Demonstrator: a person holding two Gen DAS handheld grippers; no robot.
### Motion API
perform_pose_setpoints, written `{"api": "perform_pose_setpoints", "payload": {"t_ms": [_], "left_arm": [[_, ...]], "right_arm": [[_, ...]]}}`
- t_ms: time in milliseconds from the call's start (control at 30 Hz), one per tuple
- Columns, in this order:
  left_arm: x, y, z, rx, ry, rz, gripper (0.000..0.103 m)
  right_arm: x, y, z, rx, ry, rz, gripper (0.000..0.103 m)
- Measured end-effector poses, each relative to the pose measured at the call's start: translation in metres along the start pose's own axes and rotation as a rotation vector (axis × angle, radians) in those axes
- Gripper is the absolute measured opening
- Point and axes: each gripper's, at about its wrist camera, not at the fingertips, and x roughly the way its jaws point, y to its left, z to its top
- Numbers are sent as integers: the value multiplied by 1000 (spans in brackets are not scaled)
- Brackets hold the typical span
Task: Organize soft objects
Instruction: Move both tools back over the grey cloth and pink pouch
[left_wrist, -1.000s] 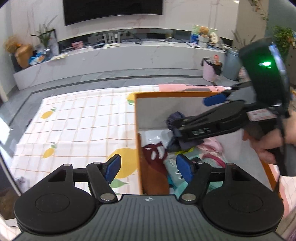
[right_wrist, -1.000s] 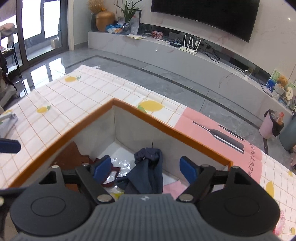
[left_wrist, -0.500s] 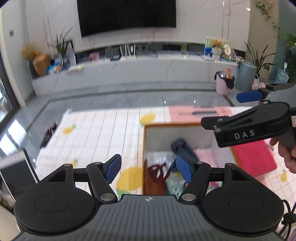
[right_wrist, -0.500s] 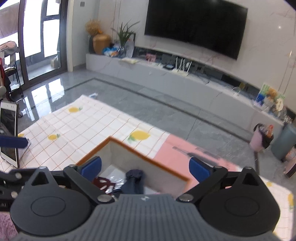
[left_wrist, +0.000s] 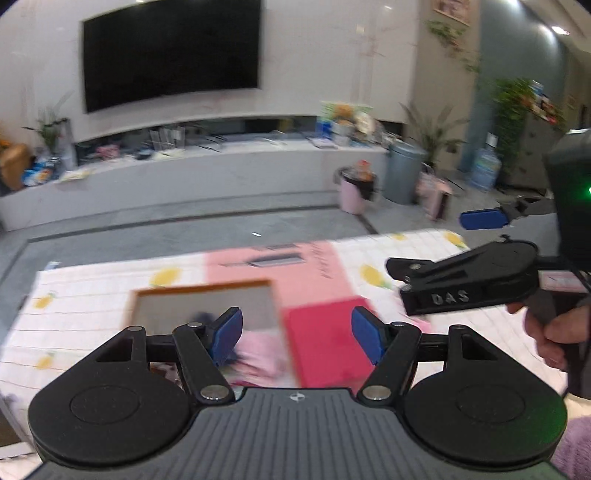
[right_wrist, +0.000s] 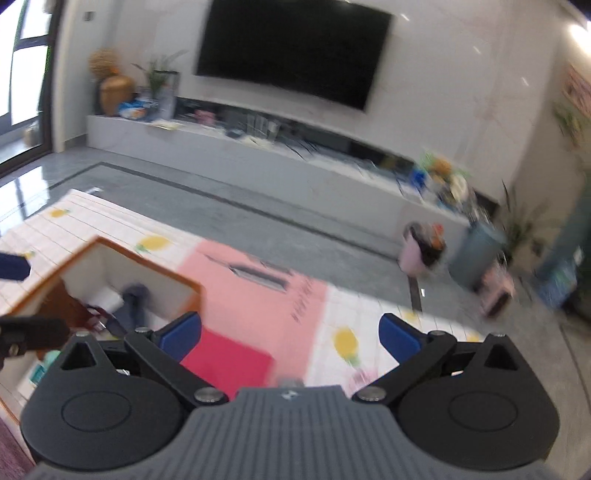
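An orange-rimmed storage box (left_wrist: 207, 288) sits on the table and holds soft items: a dark blue cloth (right_wrist: 135, 304), a pink cloth (left_wrist: 255, 350) and a dark red piece (right_wrist: 98, 314). A red cloth (left_wrist: 325, 339) lies flat on the table right of the box; it also shows in the right wrist view (right_wrist: 229, 360). My left gripper (left_wrist: 295, 339) is open and empty, raised above the box and red cloth. My right gripper (right_wrist: 290, 338) is open and empty, raised above the red cloth; it also shows in the left wrist view (left_wrist: 476, 240).
The table has a checked lemon-print cover (left_wrist: 92, 288) with a pink panel (right_wrist: 258, 280). Beyond it are grey floor, a long TV bench (left_wrist: 184, 173), a pink bin (left_wrist: 354, 192) and a grey bin (left_wrist: 402, 173). Both views are blurred by motion.
Both grippers have lifted up and away from the box and swung right. The box now looks smaller and the red cloth lies under both. The left jaws have opened wider.
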Motion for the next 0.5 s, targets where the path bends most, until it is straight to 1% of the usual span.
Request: {"api": "perform_pose_setpoints", "payload": {"t_ms": [67, 133, 233, 333, 500], "left_arm": [[8, -21, -5, 13, 18, -51, 79], [20, -41, -11, 45, 41, -79, 79], [41, -70, -19, 102, 79, -103, 80], [67, -98, -24, 152, 124, -126, 79], [105, -134, -27, 211, 163, -160, 79]], "right_arm": [[7, -22, -19, 59, 25, -17, 100], [18, -42, -38, 119, 54, -35, 100], [38, -69, -64, 201, 99, -49, 100], [62, -90, -84, 243, 135, -69, 100], [106, -120, -104, 310, 174, -89, 100]]}}
